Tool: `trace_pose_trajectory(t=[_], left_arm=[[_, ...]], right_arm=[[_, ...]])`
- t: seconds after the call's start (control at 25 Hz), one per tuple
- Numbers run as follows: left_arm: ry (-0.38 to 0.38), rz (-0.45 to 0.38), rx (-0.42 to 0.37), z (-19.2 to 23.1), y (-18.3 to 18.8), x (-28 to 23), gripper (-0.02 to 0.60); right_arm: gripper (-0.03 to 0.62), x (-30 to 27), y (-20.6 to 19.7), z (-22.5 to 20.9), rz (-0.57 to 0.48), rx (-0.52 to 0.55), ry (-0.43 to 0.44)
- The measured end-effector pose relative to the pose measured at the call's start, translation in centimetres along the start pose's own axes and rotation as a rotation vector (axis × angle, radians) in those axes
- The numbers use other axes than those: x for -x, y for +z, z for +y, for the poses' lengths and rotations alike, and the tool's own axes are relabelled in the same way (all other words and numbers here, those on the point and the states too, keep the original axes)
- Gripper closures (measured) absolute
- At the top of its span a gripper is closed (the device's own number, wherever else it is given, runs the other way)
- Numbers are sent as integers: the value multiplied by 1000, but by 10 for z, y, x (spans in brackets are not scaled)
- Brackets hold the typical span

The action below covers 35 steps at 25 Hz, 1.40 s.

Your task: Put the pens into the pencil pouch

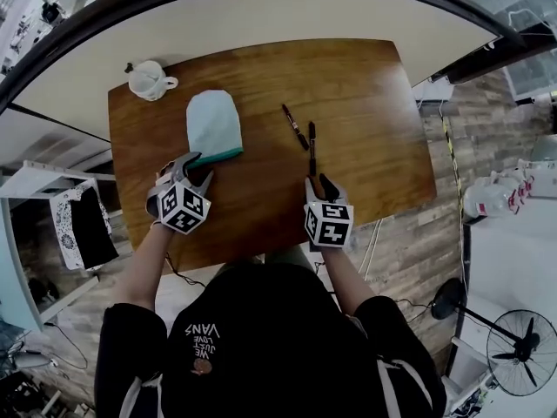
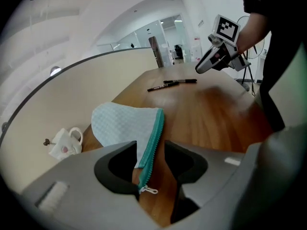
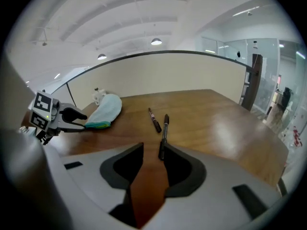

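A light blue pencil pouch [image 1: 213, 122] with a teal zipper lies on the wooden table [image 1: 365, 172], its zipper edge facing me. My left gripper [image 1: 197, 174] is open at that edge. In the left gripper view the zipper end and its pull [image 2: 149, 190] lie between the spread jaws of the left gripper [image 2: 151, 163]. Two dark pens lie side by side right of the pouch: one [image 1: 294, 126] farther off, one [image 1: 312, 147] nearer. My right gripper [image 1: 318, 184] is open just short of the nearer pen [image 3: 164, 131], whose near end sits by the right finger of the right gripper [image 3: 152, 151].
A white mug [image 1: 149, 79] stands at the table's far left corner, behind the pouch. A curved cream partition [image 1: 287, 16] runs along the table's far side. A chair [image 1: 83, 225] stands left of the table, and a floor fan [image 1: 520, 352] is at the lower right.
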<state>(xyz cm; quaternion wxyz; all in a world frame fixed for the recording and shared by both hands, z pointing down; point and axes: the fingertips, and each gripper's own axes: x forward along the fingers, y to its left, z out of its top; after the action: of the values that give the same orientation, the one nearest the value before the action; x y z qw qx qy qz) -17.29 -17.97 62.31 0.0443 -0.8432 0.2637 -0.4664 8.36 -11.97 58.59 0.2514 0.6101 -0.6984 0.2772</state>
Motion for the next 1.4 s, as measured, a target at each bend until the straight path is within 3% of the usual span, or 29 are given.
trace_pose_trajectory(t=[0.24,0.52,0.64,1.04,1.2,1.4], left_arm=[[-37,31,-22,2,-3,-14,408],[-84,57,-81,3,-6,-20,485],[-108,54,-83,2,-4,-19,518],[-212,-37,101,-6,16,-9,520],[-222,-80,174,-4,28,-6,525],[-205,-142,208,1,50,0,532]], right_arm=[[473,-28,-2,-12,42,10,3],[474,-44,-13,-17,108,-2,12],[520,-45,-15,-20,117,-1,0],[530,-30,-11,-21,81,-5,5],[530,-18,-10,-11,56,-6,35],[530,0,-12,16,43,19,111]])
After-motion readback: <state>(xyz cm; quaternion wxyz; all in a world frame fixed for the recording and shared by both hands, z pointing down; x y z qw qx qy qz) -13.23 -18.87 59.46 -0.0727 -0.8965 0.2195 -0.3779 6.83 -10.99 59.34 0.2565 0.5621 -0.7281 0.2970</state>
